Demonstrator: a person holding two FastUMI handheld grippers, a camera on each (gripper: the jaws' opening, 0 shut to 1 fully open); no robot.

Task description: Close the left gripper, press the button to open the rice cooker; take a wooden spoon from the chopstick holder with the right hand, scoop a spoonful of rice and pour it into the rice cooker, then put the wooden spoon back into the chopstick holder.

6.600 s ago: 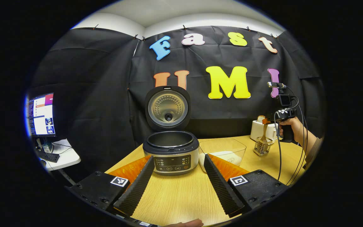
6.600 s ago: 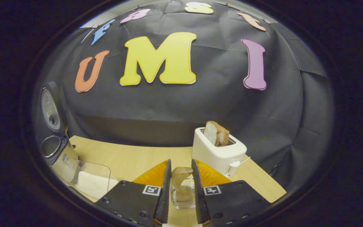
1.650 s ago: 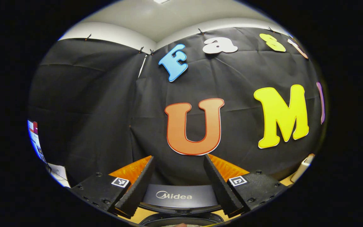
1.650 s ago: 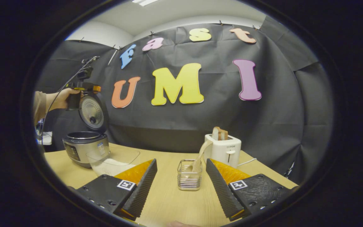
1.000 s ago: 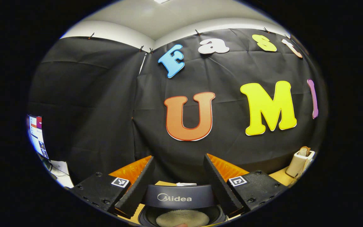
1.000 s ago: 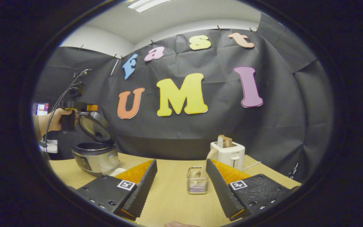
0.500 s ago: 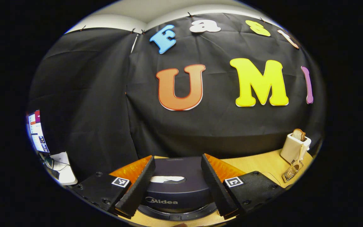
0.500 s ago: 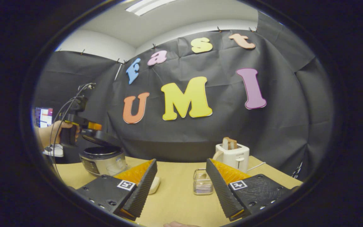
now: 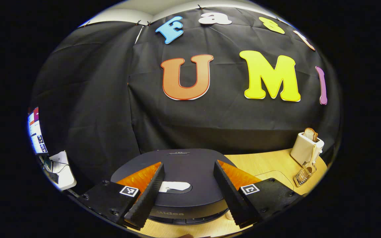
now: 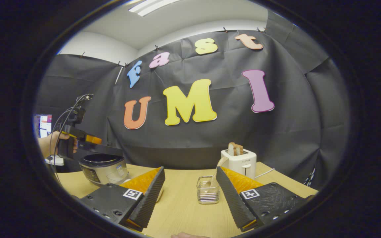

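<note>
1. Black cloth backs the booth, and your wooden bench [image 10: 184, 211] carries everything, with the rice cooker [image 10: 103, 168] as the landmark at its far left in the right gripper view.
2. Your left claw [image 9: 188, 188] sits over the cooker's dark lid [image 9: 190, 172], fingers spread wide with nothing between them; their tips lie low over the lid top, either side of the pale patch on it. Whether they touch the lid cannot be told.
3. From the right gripper view, that same claw [image 10: 89, 140] rests on the lid, which lies nearly flat above the cooker's body; a narrow gap seems to show under it, though you cannot tell for sure if it is latched. Your hand [image 10: 53, 143] grips the handle behind the cooker.
4. Your right claw [image 10: 190, 195] hangs above the bench, well to the right of the cooker, fingers wide apart and holding nothing.
5. Right of the cooker, the chopstick holder [image 10: 207, 193] stands upright between your right claw's fingers but farther off, with the wooden spoon [image 10: 217, 168] leaning in it, handle tilted up to the right.
6. Just beside the cooker's right flank, the clear rice container [image 10: 117, 178] is partly hidden behind your right claw's finger.
7. Farther right of the cooker, past the holder, a white toaster [image 10: 240, 162] holds bread.
</note>
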